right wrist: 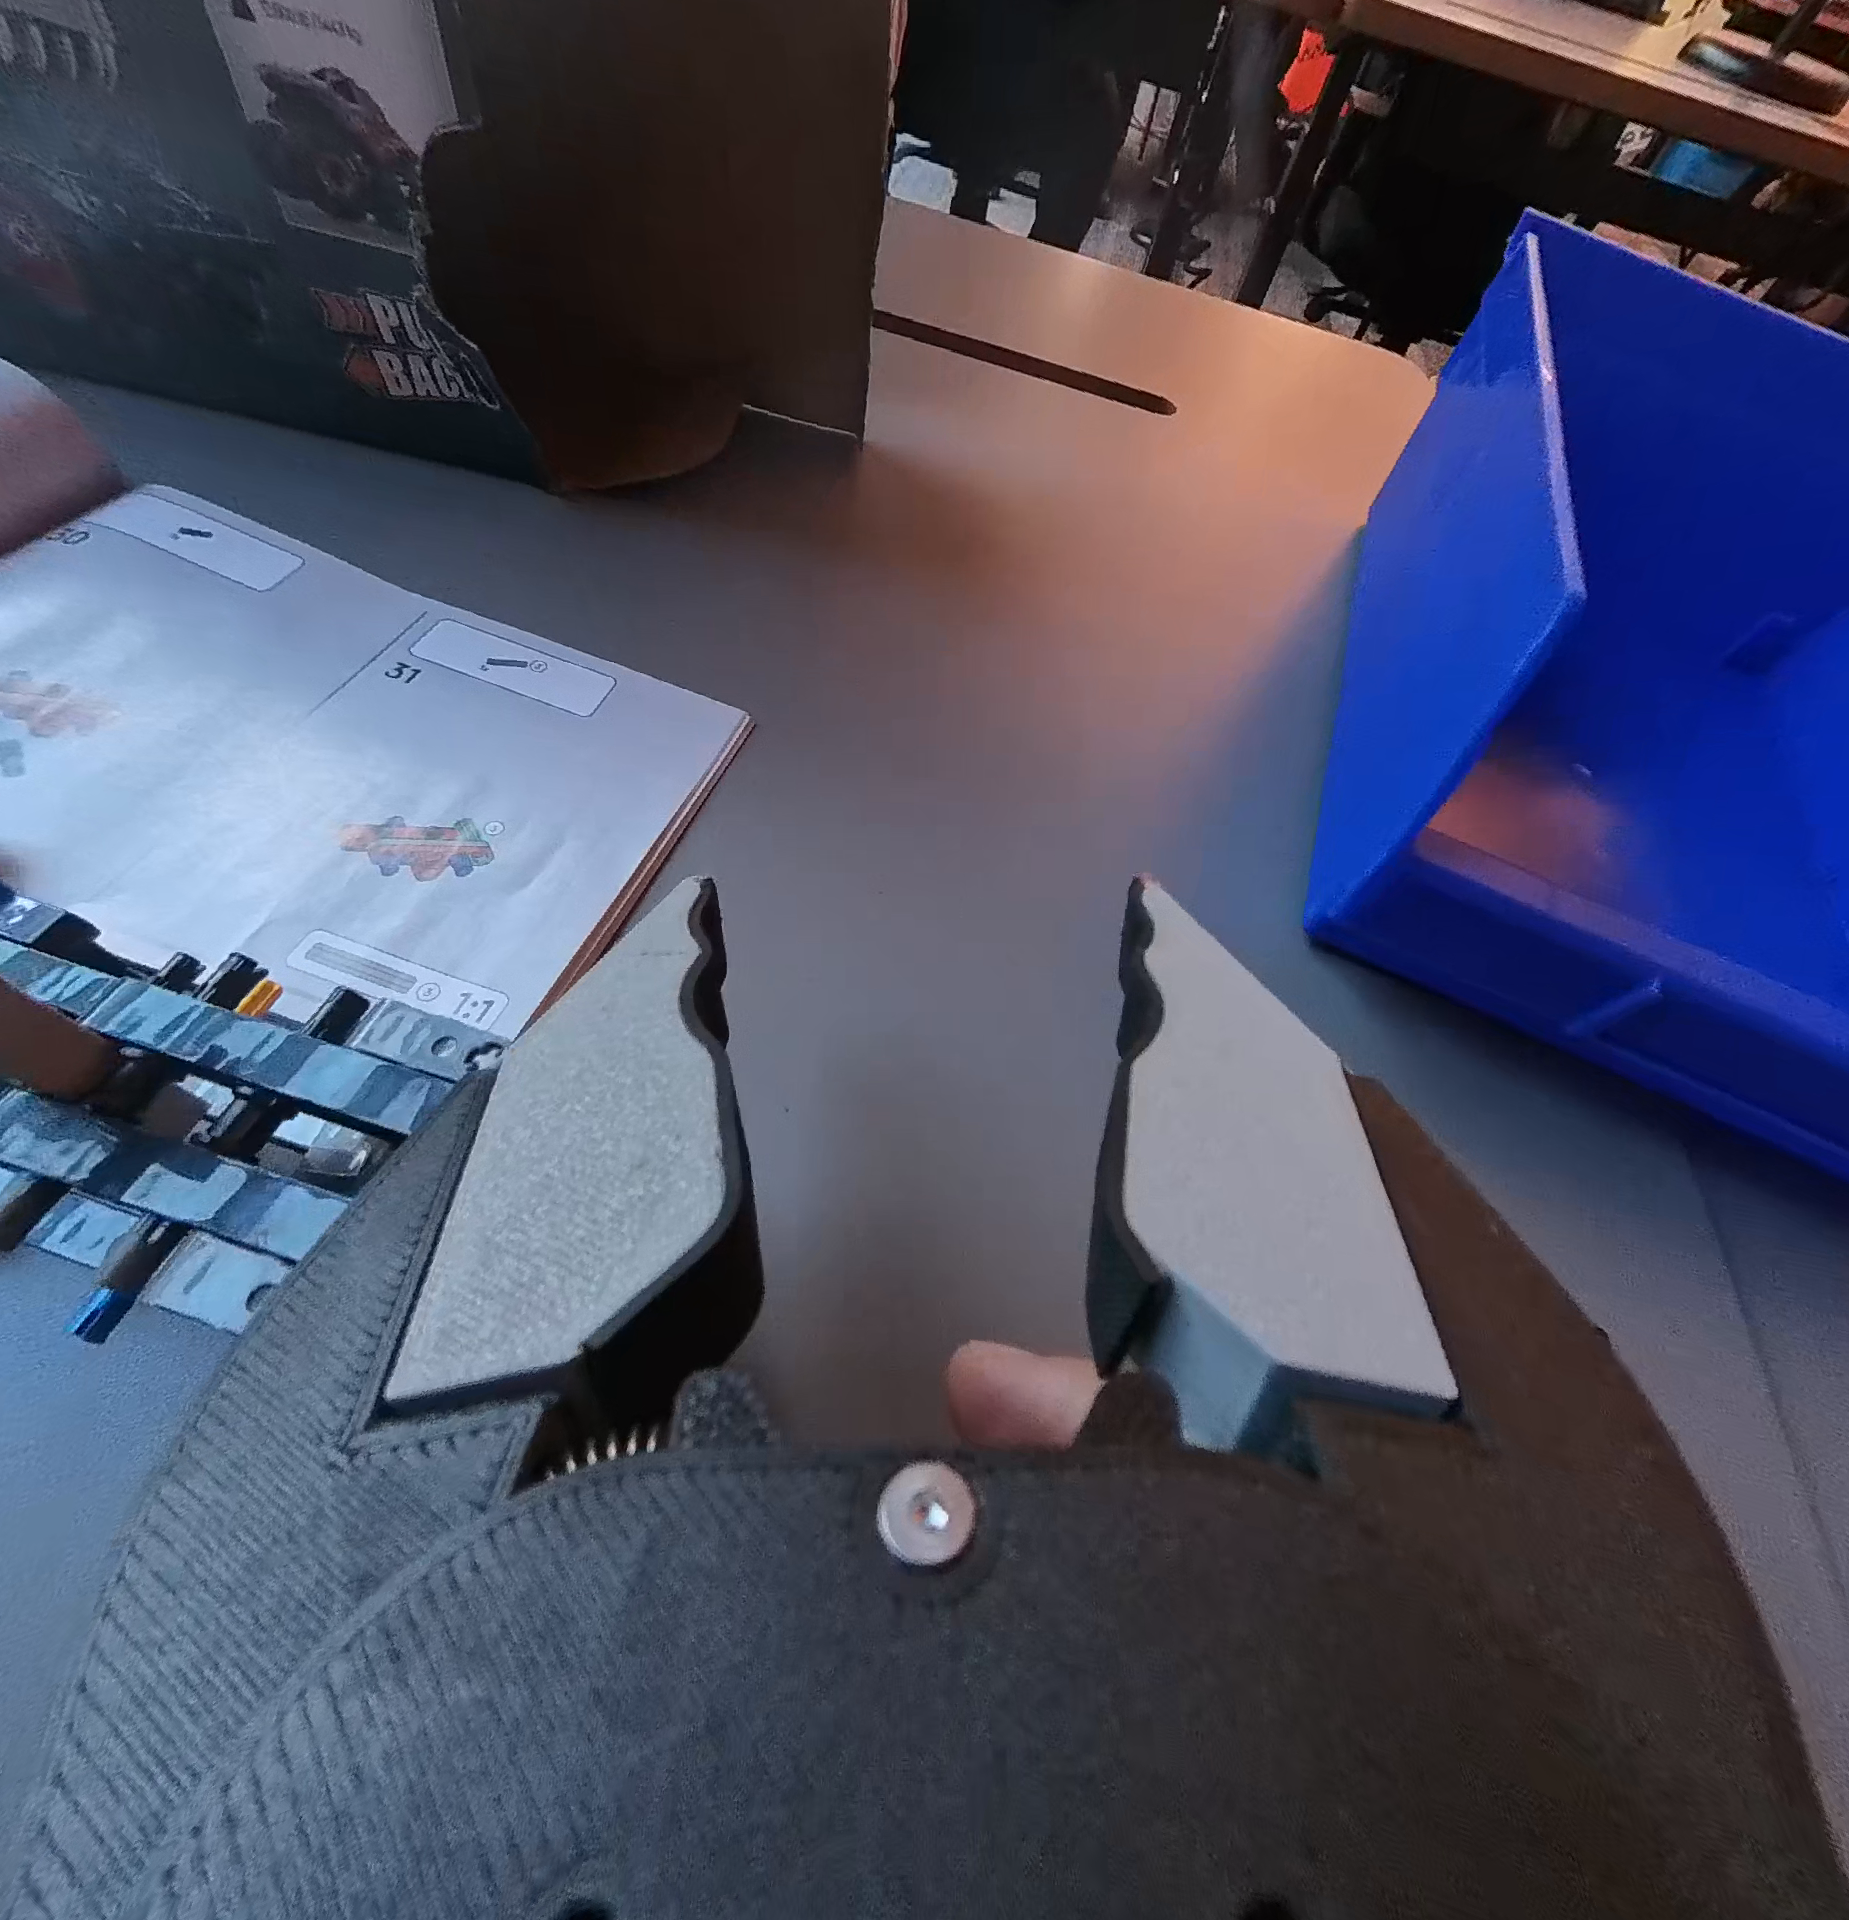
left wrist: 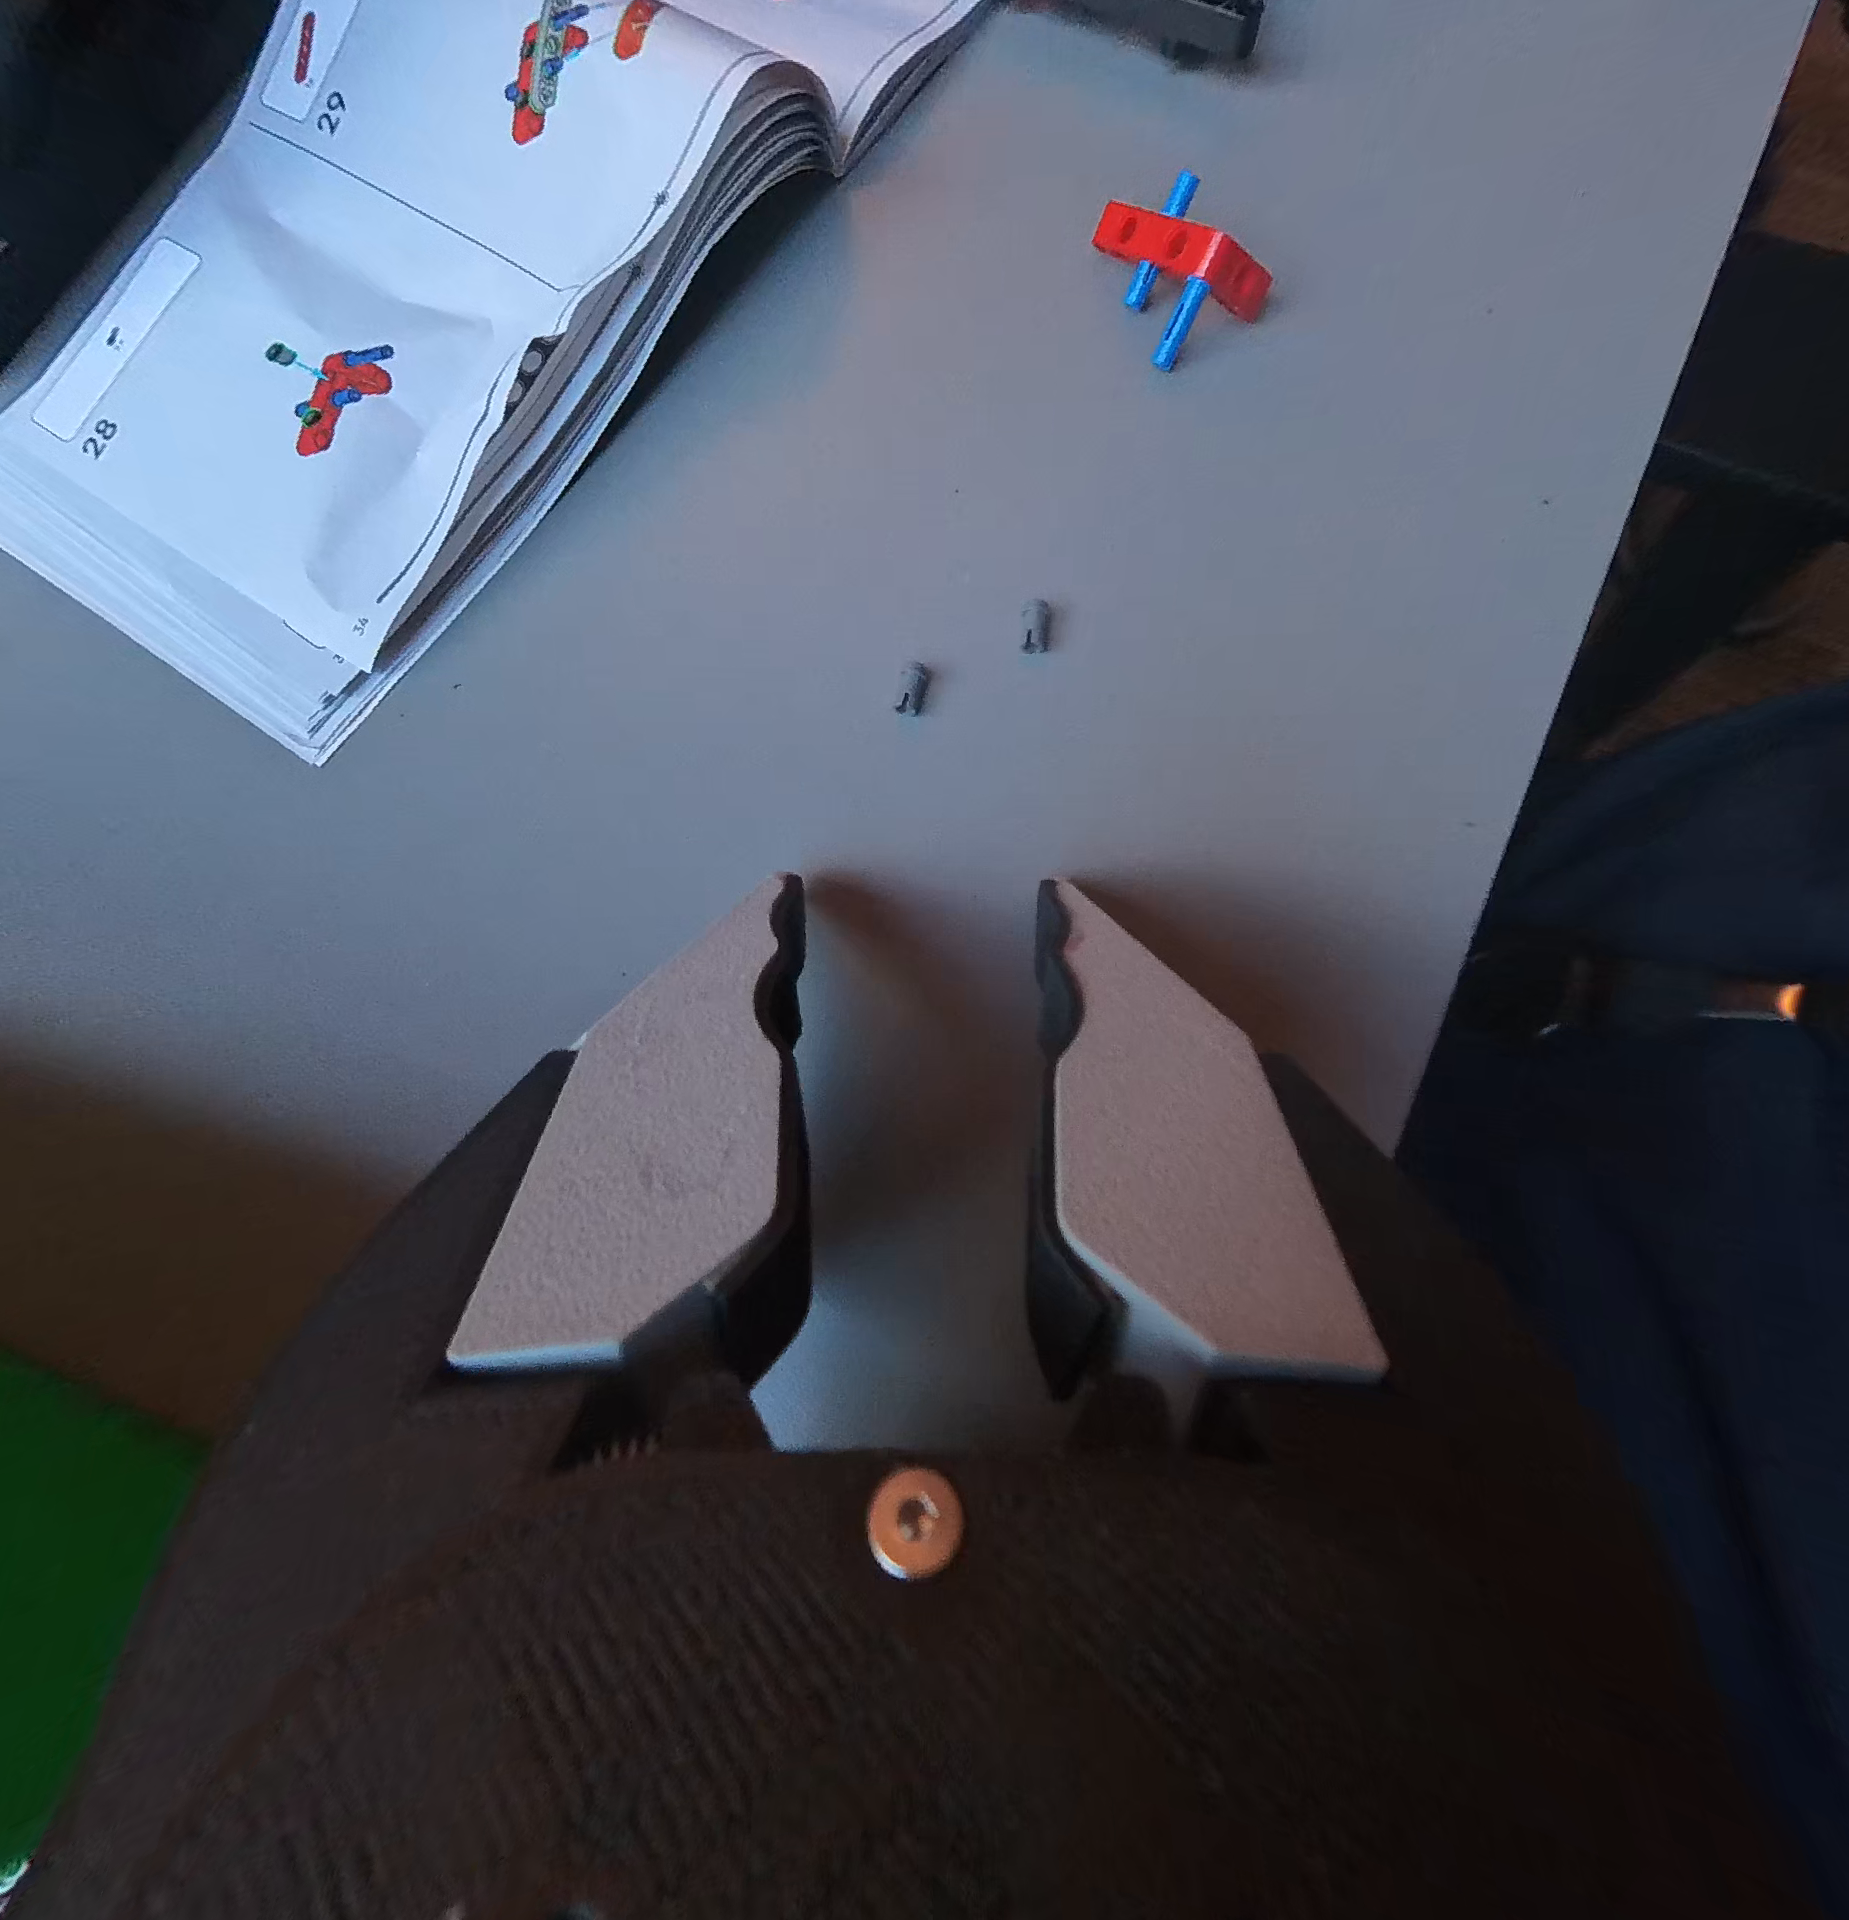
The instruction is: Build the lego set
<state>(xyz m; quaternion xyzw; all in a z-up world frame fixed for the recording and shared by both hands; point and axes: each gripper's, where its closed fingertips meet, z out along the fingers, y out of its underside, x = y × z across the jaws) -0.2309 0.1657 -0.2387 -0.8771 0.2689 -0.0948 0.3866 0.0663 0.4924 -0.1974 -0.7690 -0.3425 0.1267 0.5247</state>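
Two small grey pins are lying on the grey table (left wrist: 691,810) straight ahead of the left gripper (left wrist: 920,883): the nearer pin (left wrist: 912,688) is sitting just beyond the fingertips, almost on the line running out between them, and the farther pin (left wrist: 1035,624) is sitting a little past it and off to the right. Each pin is lying with its long axis roughly along the gripper's forward line, tilted slightly rightward at the far end. Farther out and to the right, the red beam with two blue axles (left wrist: 1182,260) is resting well apart from the pins. The instruction booklet (left wrist: 307,312) is lying open ahead and to the left.

The left gripper is hovering with its jaws spread moderately and holding nothing. The right gripper (right wrist: 925,888) is also standing wide and empty, facing bare table, with a blue bin (right wrist: 1626,831) ahead to its right and a dark grey assembly (right wrist: 203,1122) to its left; no pin is showing in its view. So the left gripper is probably the nearer one, and a pinch across the pin's width would likely suit.
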